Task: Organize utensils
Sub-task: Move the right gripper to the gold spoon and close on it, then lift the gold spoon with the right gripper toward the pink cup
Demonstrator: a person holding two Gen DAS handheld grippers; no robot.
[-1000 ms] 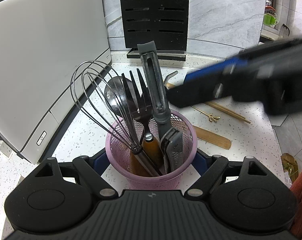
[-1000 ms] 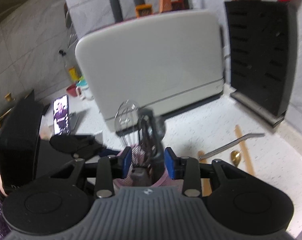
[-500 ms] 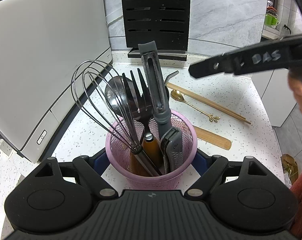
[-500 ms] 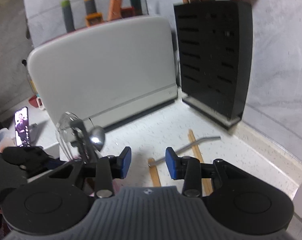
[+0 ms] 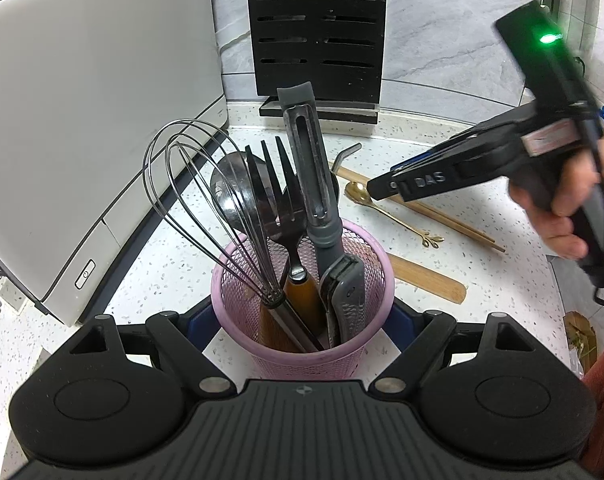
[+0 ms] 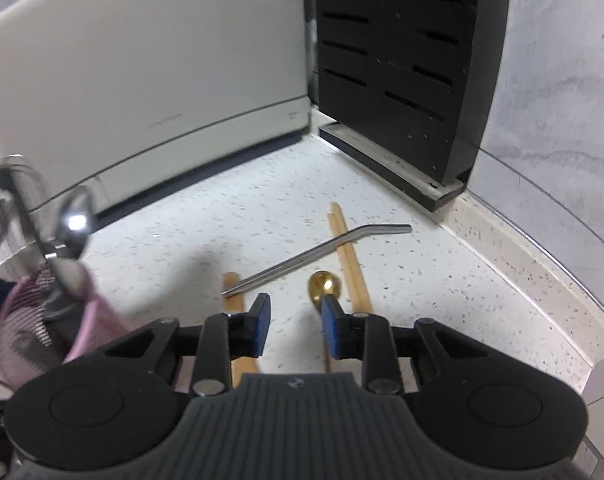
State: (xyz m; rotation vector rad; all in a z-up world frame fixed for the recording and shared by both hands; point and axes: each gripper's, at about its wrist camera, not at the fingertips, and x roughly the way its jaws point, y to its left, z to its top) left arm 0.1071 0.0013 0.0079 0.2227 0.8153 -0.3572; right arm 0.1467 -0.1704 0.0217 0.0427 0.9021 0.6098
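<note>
My left gripper is shut on a pink mesh cup, its blue pads against the cup's sides. In the cup stand a whisk, a fork, a ladle, a grey peeler and a folding knife. On the counter lie a gold spoon, chopsticks, a bent metal straw and a wooden spatula. My right gripper hovers low over the counter, its jaws closing with nothing between them. The spoon's bowl sits just beyond its right pad.
A white appliance fills the left side and a black knife block stands in the back corner. A raised counter edge runs along the wall on the right. A person's hand holds the right gripper.
My right gripper has swung away from over the pink cup, dropped toward the counter by the gold spoon, and its jaws have narrowed. The left gripper and the cup have stayed still.
</note>
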